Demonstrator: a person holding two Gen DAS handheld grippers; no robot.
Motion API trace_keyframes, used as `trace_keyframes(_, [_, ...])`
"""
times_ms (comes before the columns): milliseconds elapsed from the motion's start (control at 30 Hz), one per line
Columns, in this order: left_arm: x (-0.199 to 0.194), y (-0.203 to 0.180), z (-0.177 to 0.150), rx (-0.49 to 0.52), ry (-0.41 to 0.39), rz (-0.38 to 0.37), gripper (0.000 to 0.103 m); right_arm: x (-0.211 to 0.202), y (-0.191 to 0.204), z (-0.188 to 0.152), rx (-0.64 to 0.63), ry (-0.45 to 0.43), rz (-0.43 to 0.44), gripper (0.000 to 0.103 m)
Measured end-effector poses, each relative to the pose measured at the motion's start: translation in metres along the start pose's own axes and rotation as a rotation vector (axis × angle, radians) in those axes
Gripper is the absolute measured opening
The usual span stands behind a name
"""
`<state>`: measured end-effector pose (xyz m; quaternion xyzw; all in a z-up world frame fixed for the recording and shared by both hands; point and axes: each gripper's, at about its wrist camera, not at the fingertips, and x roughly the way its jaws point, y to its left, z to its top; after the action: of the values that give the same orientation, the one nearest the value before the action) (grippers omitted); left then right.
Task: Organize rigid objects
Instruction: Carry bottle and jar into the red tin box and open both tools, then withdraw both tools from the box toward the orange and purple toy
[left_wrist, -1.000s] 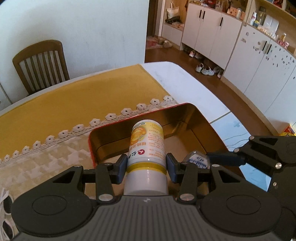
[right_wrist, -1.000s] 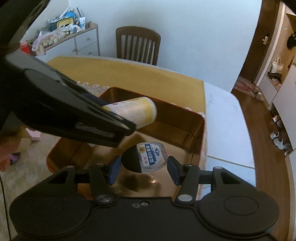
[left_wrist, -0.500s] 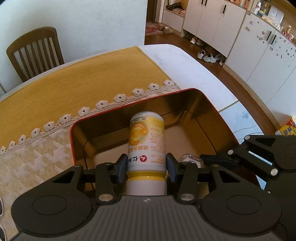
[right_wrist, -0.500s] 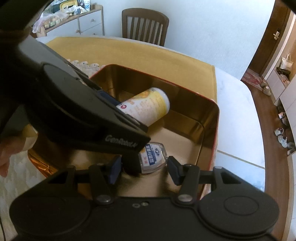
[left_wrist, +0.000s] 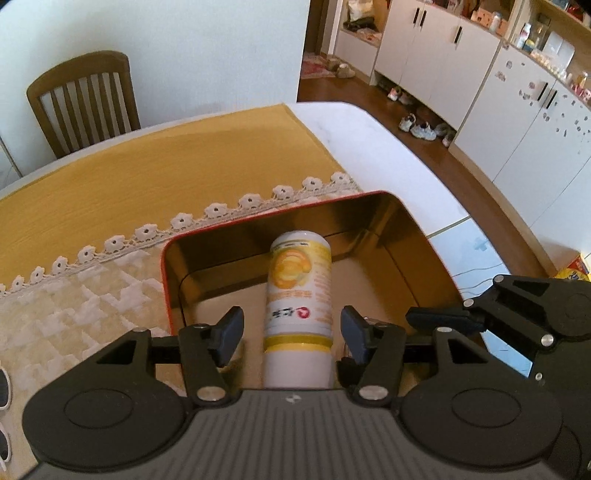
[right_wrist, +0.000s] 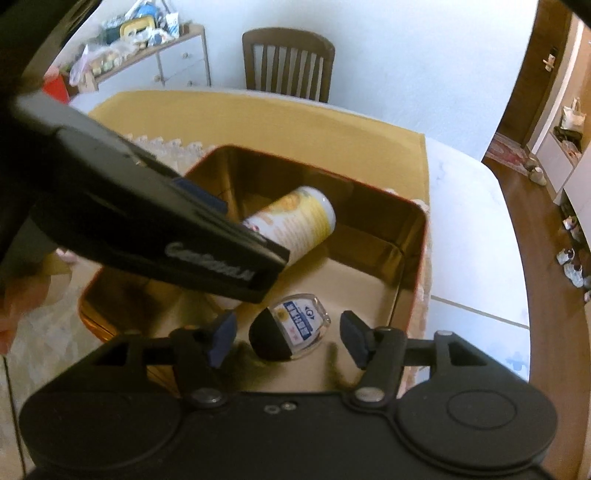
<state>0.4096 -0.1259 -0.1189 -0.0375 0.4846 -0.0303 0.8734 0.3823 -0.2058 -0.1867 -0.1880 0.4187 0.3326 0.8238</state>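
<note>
While both pairs of jaws have just been opening, the can (left_wrist: 298, 291) and small bottle (right_wrist: 295, 325) lie unclamped between them in the tin (left_wrist: 413, 236).

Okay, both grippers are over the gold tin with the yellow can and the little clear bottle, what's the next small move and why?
Probably lift both grippers straight up out of the tin. The jaws have just been opening: the left gripper shows gaps beside the yellow can, and the right gripper stands clear of the small clear bottle. Both items appear to rest inside the tin.
</note>
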Motion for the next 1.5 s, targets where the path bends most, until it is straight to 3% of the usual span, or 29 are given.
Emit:
trace_keyframes(533, [-0.081,0.004,-0.024,0.008,-0.164,0.035,0.057,-0.054,-0.002,-0.004,0.080,-0.114,0.021,0.074])
trace_keyframes(700, [-0.106,0.010,-0.038,0.000,-0.209,0.034,0.064,-0.071,0.005,-0.005,0.086,-0.147,0.015,0.079])
trace_keyframes(1133, [-0.168,0.048,-0.094,0.000,-0.337,0.015,0.080,-0.113,0.053,-0.014,0.129,-0.250,-0.011,0.102])
trace_keyframes(1500, [-0.209,0.100,-0.135,-0.008,-0.435,0.060,0.086,-0.117,0.115,-0.019,0.138,-0.290,-0.039,0.103])
